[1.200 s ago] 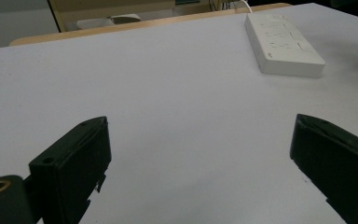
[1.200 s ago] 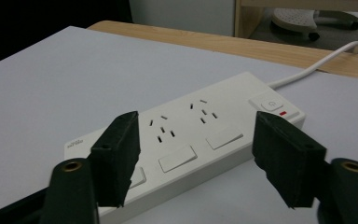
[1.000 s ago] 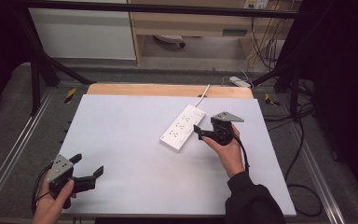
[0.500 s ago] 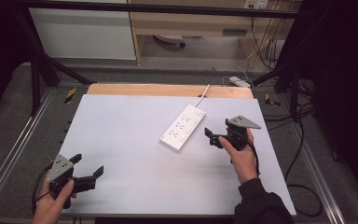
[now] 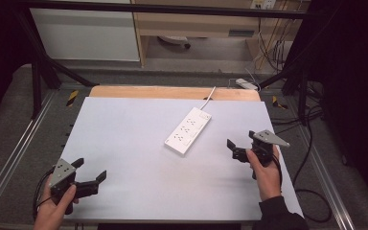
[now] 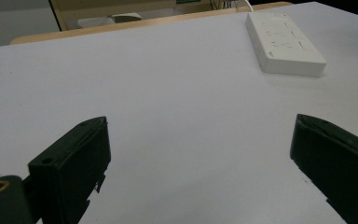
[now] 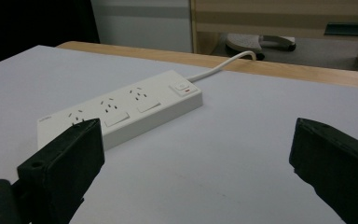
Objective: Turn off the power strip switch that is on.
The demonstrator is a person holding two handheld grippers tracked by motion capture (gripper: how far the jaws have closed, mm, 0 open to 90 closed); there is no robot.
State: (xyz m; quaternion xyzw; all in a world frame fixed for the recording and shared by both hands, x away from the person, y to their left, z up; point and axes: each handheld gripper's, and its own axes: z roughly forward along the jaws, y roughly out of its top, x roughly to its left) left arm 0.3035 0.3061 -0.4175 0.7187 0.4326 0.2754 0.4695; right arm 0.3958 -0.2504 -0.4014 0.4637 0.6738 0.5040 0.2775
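Note:
A white power strip (image 5: pixel 188 130) lies slantwise on the white table top (image 5: pixel 134 143), its cord (image 5: pixel 210 95) running off the far edge. My right gripper (image 5: pixel 234 149) hovers to the right of the strip, apart from it, open. Its jaws have just been opening and nothing is between them. In the right gripper view the strip (image 7: pixel 121 112) lies ahead and left of the wide jaws (image 7: pixel 196 135). My left gripper (image 5: pixel 90 170) rests open at the near left corner. In the left gripper view, the strip (image 6: pixel 284 44) lies far off at the upper right of the open gripper (image 6: pixel 200 135).
A wooden strip (image 5: pixel 172 92) borders the table's far edge. Metal rails run along both sides. Cables (image 5: pixel 311 191) trail on the floor at the right, and a small white adapter (image 5: pixel 246 84) lies behind the table.
My right gripper has drawn back from the power strip's end, moving right and toward the near edge. The left gripper and the strip have stayed put.

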